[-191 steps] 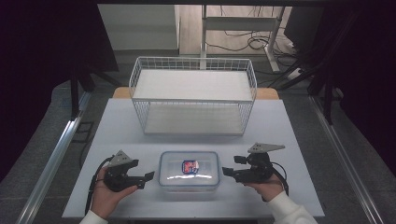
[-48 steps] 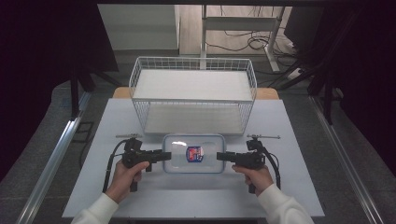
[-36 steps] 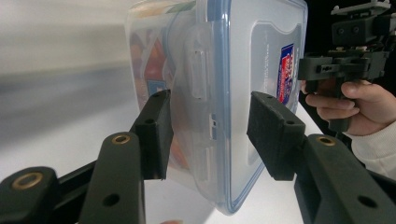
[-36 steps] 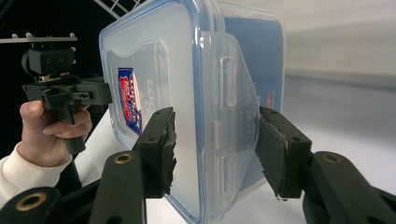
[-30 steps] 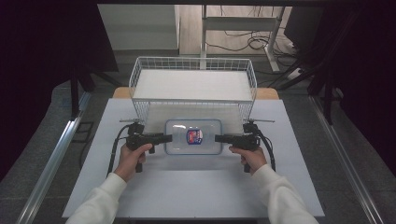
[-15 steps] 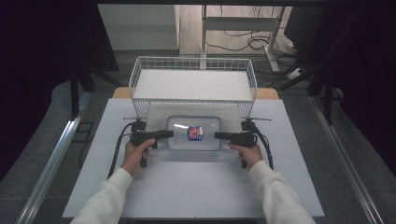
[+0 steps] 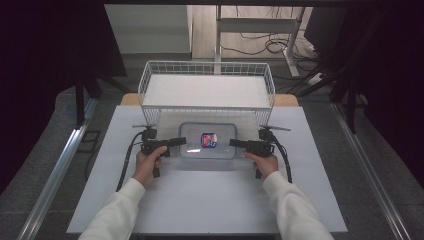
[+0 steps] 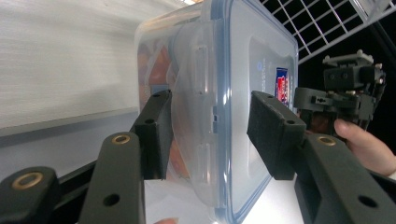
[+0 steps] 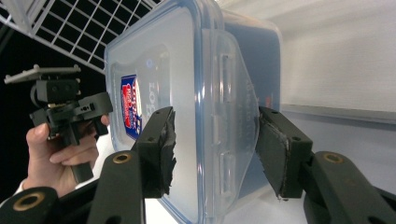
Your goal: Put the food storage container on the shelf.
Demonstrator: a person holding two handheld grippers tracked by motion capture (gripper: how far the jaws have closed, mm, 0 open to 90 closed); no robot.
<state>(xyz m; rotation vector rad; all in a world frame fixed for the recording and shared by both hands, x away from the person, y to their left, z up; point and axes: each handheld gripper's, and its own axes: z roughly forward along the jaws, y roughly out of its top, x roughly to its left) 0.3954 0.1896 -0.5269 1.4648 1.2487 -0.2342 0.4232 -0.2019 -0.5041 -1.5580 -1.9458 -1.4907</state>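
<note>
1. The clear rectangular plastic food box with a blue-edged lid rests on the white table, just before the white wire basket.
2. The left gripper clamps the box's left end (one jaw over the lid, one beneath).
3. The right gripper clamps the opposite end likewise.
4. The left gripper view shows the side latch; the high view shows the red-and-blue label.

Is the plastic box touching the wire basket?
Apart. In the high view, a strip of bare white table shows between the plastic box and the front of the wire basket.
</note>
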